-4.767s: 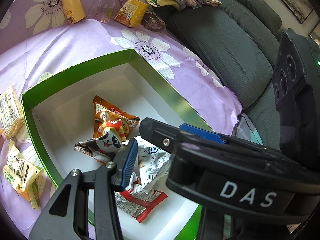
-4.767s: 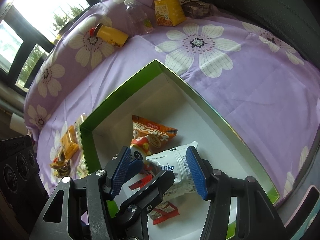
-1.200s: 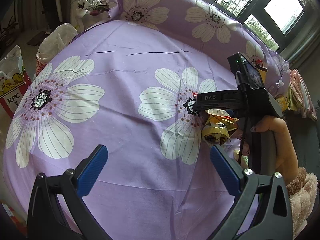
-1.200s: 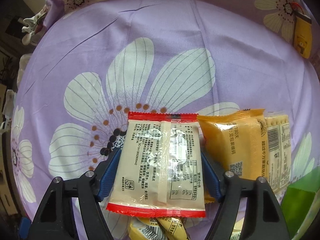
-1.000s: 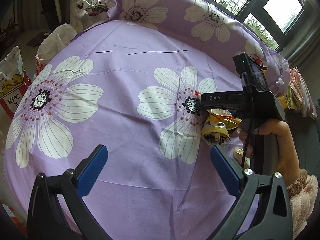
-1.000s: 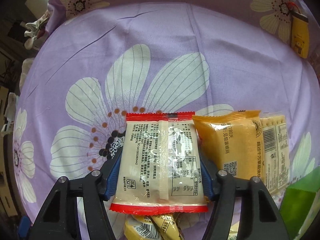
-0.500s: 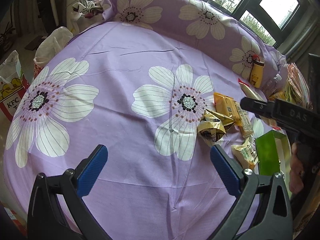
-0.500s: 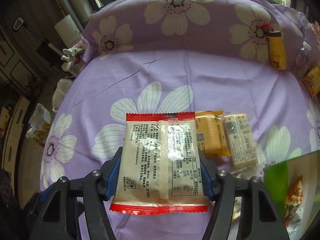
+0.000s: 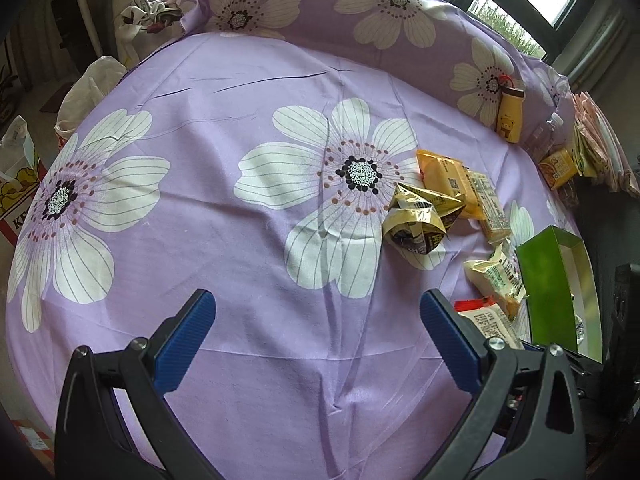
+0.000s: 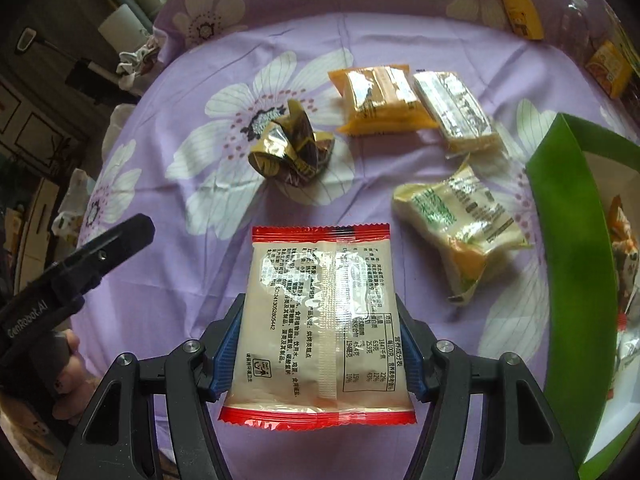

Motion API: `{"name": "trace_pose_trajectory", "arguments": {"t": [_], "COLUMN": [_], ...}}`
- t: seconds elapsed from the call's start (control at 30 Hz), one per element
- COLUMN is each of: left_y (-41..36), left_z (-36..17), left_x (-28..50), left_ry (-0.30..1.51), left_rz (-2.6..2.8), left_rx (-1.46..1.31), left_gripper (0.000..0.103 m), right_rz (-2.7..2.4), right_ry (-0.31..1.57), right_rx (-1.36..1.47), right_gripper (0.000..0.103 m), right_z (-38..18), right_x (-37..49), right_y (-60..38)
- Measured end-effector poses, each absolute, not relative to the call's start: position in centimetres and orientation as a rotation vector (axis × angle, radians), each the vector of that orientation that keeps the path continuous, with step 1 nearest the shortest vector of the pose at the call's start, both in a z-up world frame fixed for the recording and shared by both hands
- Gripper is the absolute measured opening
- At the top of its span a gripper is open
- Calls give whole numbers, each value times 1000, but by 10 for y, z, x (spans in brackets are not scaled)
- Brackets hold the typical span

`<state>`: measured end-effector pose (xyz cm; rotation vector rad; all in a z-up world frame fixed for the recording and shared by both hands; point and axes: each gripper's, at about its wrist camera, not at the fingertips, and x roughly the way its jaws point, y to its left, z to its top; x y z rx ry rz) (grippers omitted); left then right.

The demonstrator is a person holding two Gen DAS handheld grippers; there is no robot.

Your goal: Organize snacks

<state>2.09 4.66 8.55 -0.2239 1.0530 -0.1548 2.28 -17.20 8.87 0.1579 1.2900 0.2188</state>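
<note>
My right gripper (image 10: 316,344) is shut on a beige snack packet with red ends (image 10: 324,312), held above the purple flowered cloth. That packet (image 9: 490,322) also shows at the lower right of the left wrist view. My left gripper (image 9: 316,320) stands open over bare cloth with nothing between its fingers. On the cloth lie a crumpled gold packet (image 10: 288,148), an orange packet (image 10: 380,100), a cracker packet (image 10: 452,108) and a pale green-printed packet (image 10: 460,220). The green box (image 10: 568,216) stands at the right with packets inside.
A yellow bottle (image 10: 518,4) and an orange carton (image 10: 608,66) lie at the cloth's far edge. The left gripper's black finger (image 10: 116,240) and a hand (image 10: 60,368) sit at the left of the right wrist view. White bags (image 9: 92,88) lie beyond the cloth's left edge.
My right gripper has risen and carried the red-ended packet away from the other snacks toward the green box. In the left wrist view it went from the middle right to the lower right corner.
</note>
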Motion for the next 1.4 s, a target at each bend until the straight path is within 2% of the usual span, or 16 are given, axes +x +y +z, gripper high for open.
{"name": "trace_pose_trajectory", "arguments": {"t": [0.2, 0.37, 0.73, 0.93, 0.97, 1.1, 1.3, 1.4], "left_y": [39, 28, 8, -9, -13, -27, -33, -34], "left_z": [83, 78, 66, 57, 56, 51, 39, 39], "left_x": [17, 15, 8, 0, -2, -8, -12, -13], "left_ry": [1075, 1093, 1162, 1213, 1223, 1269, 1330, 1320], "left_rz": [-198, -204, -259, -317, -332, -401, -430, -424], "left_rx": [-243, -207, -221, -220, -224, -255, -319, -306], "left_gripper": [102, 102, 101, 93, 87, 76, 74, 73], "right_rz": [242, 228, 168, 152, 154, 193, 227, 244], "right_ry": [1351, 1333, 1244, 1236, 1236, 1251, 1282, 1312], "right_rx": [172, 182, 289, 408, 409, 432, 447, 473], "right_gripper": [68, 75, 75, 75, 75, 75, 73, 67], "right_z": [70, 74, 93, 91, 91, 87, 77, 69], "right_x": [22, 19, 12, 11, 10, 9, 9, 11], "right_y": [-173, -179, -223, -239, -239, -234, -228, -225]}}
